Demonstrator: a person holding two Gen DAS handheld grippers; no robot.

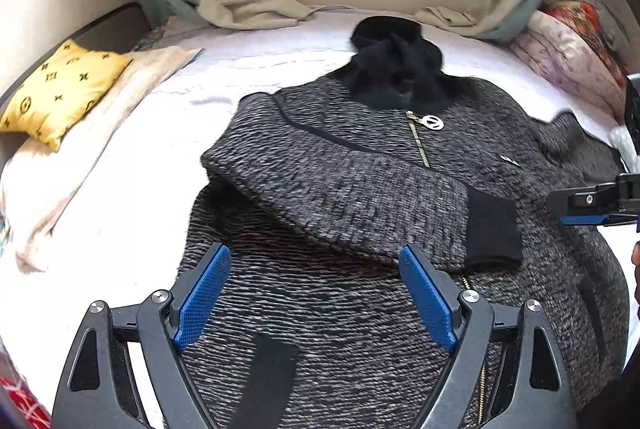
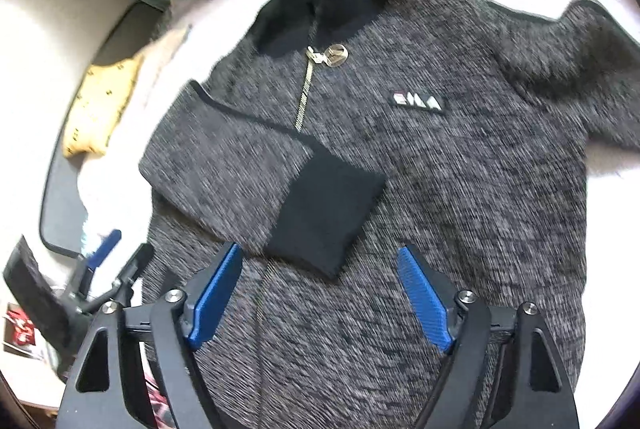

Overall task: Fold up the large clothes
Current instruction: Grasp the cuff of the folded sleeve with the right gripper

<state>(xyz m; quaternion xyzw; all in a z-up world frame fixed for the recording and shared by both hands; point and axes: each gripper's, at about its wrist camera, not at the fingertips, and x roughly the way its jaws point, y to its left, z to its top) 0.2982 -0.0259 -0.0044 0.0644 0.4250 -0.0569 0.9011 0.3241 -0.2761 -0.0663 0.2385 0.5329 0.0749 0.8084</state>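
Note:
A grey-and-black knit zip jacket (image 1: 360, 165) (image 2: 460, 189) lies face up on the white bed (image 1: 132, 229), its black collar (image 1: 396, 69) at the far end. One sleeve (image 2: 224, 153) is folded across the chest and ends in a black cuff (image 1: 492, 229) (image 2: 324, 213). The other sleeve (image 2: 580, 69) lies spread out to the right. My left gripper (image 1: 316, 253) hangs open over the jacket's lower part with nothing between its blue pads. My right gripper (image 2: 320, 251) is open just above the cuff, holding nothing. It also shows at the right edge of the left wrist view.
A yellow patterned pillow (image 1: 60, 93) and a beige blanket (image 1: 80, 165) lie on the bed's left side. Beige cloth (image 1: 248, 9) is heaped against the far wall. Floral bedding (image 1: 568, 61) is piled at the right.

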